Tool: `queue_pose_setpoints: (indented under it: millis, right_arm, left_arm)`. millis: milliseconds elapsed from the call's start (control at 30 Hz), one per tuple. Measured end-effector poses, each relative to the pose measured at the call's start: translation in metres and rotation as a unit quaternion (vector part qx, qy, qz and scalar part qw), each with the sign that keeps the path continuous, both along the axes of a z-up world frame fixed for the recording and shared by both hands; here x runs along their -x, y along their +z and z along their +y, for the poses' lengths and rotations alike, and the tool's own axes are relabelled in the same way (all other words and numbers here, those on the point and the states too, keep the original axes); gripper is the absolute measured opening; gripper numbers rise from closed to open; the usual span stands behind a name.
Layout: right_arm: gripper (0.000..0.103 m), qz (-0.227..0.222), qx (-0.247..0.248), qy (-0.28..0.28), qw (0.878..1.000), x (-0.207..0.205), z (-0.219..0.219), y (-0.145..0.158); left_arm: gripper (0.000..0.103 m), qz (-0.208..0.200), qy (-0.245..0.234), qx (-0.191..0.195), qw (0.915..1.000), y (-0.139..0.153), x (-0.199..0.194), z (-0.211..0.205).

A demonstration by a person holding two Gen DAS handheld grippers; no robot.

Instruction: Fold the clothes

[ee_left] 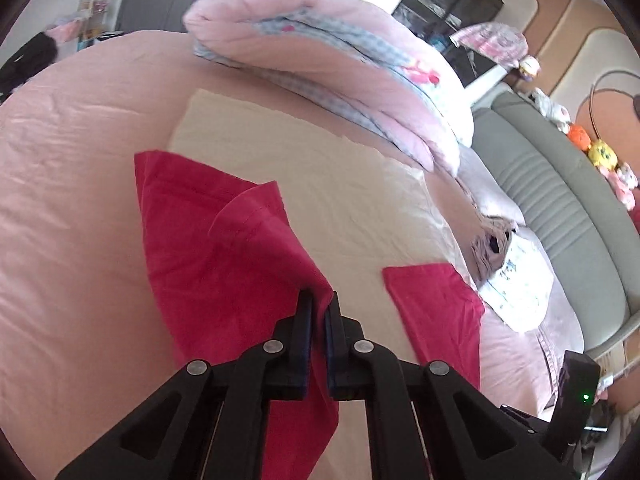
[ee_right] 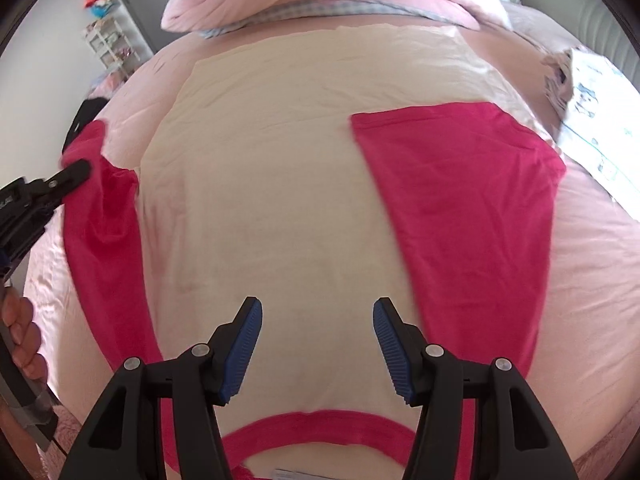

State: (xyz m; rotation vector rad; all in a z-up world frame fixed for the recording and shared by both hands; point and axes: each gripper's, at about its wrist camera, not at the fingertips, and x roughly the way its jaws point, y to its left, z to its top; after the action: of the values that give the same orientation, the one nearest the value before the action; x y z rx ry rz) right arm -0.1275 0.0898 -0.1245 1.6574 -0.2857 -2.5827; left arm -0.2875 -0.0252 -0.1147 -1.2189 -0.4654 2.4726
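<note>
While the left gripper (ee_left: 318, 300) pinched the cream T-shirt's crimson left sleeve (ee_left: 208, 240), apparently lifted, the right gripper (ee_right: 318, 344) hung spread; folding that sleeve inward came next.

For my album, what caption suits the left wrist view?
Left gripper pinching a raspberry sleeve of a cream shirt on the pink bed.
</note>
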Motion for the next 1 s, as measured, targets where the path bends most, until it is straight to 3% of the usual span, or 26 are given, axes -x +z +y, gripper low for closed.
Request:
queue_pose_setpoints:
  millis: [167, 233, 300, 333, 467, 533, 633, 733, 833, 933, 1000]
  right_arm:
    - [0.057, -0.006, 0.01, -0.028, 1.0, -0.003, 0.029, -0.007]
    - [0.057, -0.012, 0.016, -0.036, 0.999, -0.003, 0.039, -0.011]
    - [0.057, -0.013, 0.014, -0.039, 0.999, -0.003, 0.046, -0.015]
    - [0.057, -0.013, 0.013, -0.04, 0.999, -0.002, 0.049, -0.017]
    - [0.057, -0.018, 0.024, -0.041, 0.999, 0.004, 0.053, -0.029]
    - [0.057, -0.014, 0.033, -0.032, 0.999, 0.008, 0.049, -0.032]
    - [0.057, -0.006, 0.032, 0.004, 0.999, 0.013, 0.026, -0.029]
    - [0.057, -0.001, 0.027, 0.047, 0.999, 0.015, -0.005, -0.025]
    - [0.057, 0.005, 0.007, 0.077, 0.997, 0.022, -0.035, -0.025]
    - [0.057, 0.01, -0.01, 0.042, 0.999, 0.045, -0.031, -0.026]
    - [0.057, 0.006, 0.024, 0.02, 1.0, 0.066, -0.015, -0.029]
  left_arm:
    - [0.006, -0.044, -0.054, 0.005, 0.9975, -0.027, 0.027, 0.074]
    - [0.018, -0.083, -0.088, -0.055, 0.9912, -0.042, 0.035, 0.085]
    - [0.068, -0.113, -0.118, -0.106, 0.9808, -0.055, 0.041, 0.09]
    - [0.07, -0.105, -0.123, -0.105, 0.9813, -0.051, 0.037, 0.086]
    - [0.07, -0.028, -0.081, -0.034, 0.9958, -0.021, 0.005, 0.046]
    - [0.07, -0.016, -0.051, 0.033, 0.998, -0.022, -0.01, 0.023]
    - [0.066, -0.008, -0.012, 0.125, 0.992, -0.028, -0.032, -0.009]
    - [0.063, -0.033, 0.005, 0.178, 0.9835, -0.048, -0.051, -0.022]
    - [0.063, -0.058, 0.013, 0.152, 0.9866, -0.066, -0.063, -0.031]
    - [0.063, -0.055, 0.017, 0.123, 0.9907, -0.07, -0.073, -0.039]
    - [0.063, -0.052, 0.019, 0.106, 0.9929, -0.072, -0.078, -0.044]
